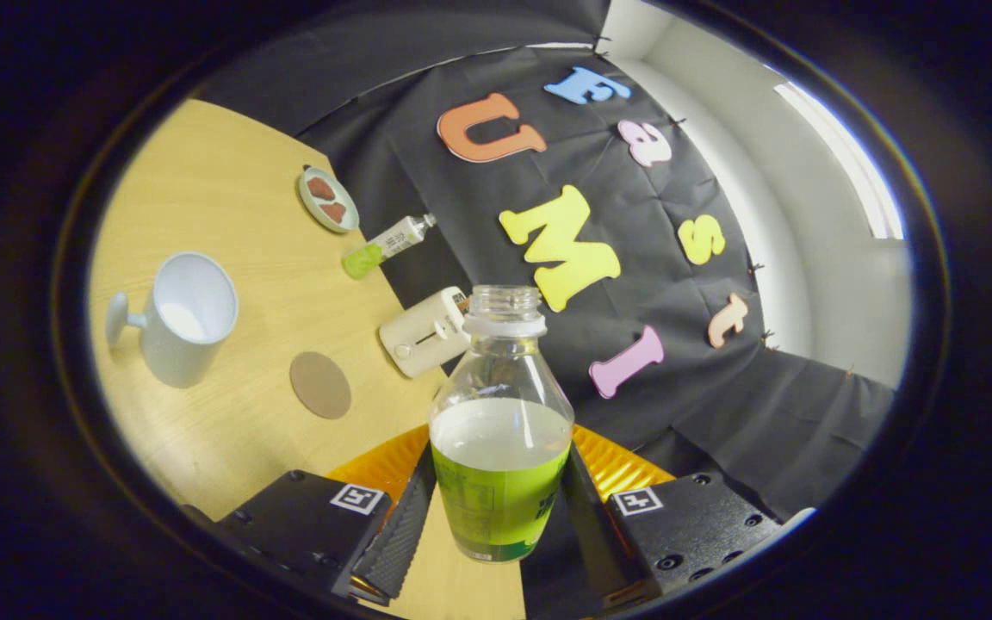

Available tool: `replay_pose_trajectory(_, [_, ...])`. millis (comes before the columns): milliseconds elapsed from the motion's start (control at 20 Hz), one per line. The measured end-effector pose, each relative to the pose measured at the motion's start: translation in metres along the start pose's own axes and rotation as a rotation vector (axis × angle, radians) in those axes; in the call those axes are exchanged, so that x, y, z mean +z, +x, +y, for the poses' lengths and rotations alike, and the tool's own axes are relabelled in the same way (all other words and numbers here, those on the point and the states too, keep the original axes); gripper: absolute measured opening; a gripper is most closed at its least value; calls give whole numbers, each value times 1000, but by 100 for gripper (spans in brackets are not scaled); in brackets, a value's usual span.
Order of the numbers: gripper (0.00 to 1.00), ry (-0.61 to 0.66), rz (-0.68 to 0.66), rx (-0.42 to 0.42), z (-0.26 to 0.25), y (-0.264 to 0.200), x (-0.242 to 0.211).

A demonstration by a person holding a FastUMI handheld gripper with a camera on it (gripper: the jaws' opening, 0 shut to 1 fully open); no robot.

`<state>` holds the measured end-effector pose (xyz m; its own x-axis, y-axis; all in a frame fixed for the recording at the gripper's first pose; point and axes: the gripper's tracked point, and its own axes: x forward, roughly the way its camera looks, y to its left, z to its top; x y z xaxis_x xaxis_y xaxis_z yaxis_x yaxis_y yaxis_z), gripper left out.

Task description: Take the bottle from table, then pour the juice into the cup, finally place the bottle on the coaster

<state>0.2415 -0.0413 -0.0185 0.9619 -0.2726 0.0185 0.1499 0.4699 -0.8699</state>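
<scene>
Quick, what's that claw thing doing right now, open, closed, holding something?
Gripper: closed on the bottle, one jaw pressing each side; the bottle has no cap.

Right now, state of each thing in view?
bottle: uncapped, part full, held tilted off the table
gripper: shut on bottle
cup: upright on table, looks empty
coaster: bare, flat on table
small bottle: standing at the table's far edge
dish: holds two brown pieces
</scene>
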Motion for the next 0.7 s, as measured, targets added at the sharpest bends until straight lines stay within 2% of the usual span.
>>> replay_pose_trajectory(250, [82,-190,-39,-41,7,-1,15])
replay_pose_trajectory(550, [82,-340,-63,-69,21,4,29])
replay_pose_trajectory(700, [82,-429,-76,-110,22,3,35])
